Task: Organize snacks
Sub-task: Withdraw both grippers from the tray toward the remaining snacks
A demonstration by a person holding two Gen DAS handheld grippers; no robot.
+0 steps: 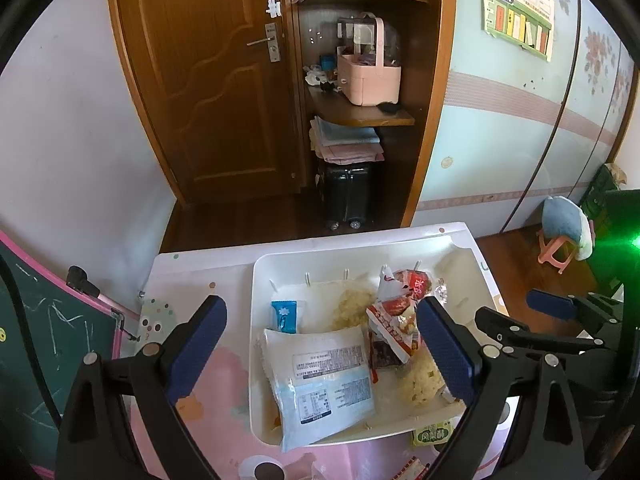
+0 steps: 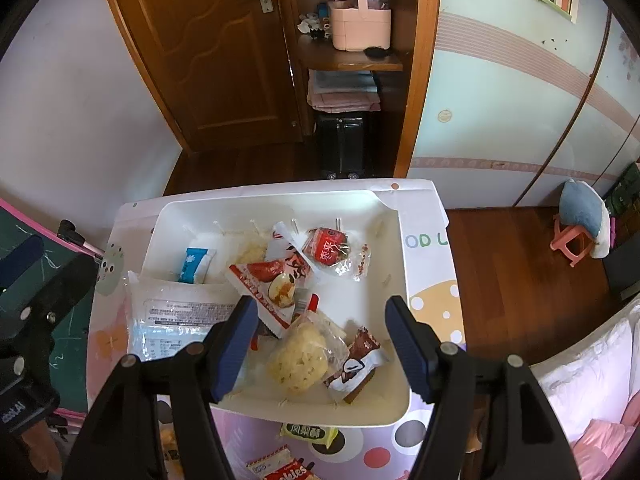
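Note:
A white bin [image 1: 256,360] [image 2: 400,264] on a small patterned table holds several snacks: a large white-and-blue packet [image 1: 320,384] [image 2: 172,320], a small blue sachet [image 1: 284,316] [image 2: 196,266], a red-and-white packet [image 1: 394,320] [image 2: 268,284], yellow puffed cakes [image 1: 420,384] [image 2: 300,360], a red candy [image 2: 328,248] and a brown-and-white bar [image 2: 356,364]. My left gripper [image 1: 320,344] is open and empty above the bin's near-left part. My right gripper [image 2: 320,344] is open and empty above the bin's near side; it also shows in the left wrist view [image 1: 552,308].
A green packet [image 1: 434,434] [image 2: 308,432] and a cookie packet [image 2: 280,468] lie on the table [image 2: 432,312] in front of the bin. A chalkboard [image 1: 36,344] stands left. A wooden door, shelves, a black suitcase [image 1: 348,196] and a pink stool [image 2: 572,244] are beyond.

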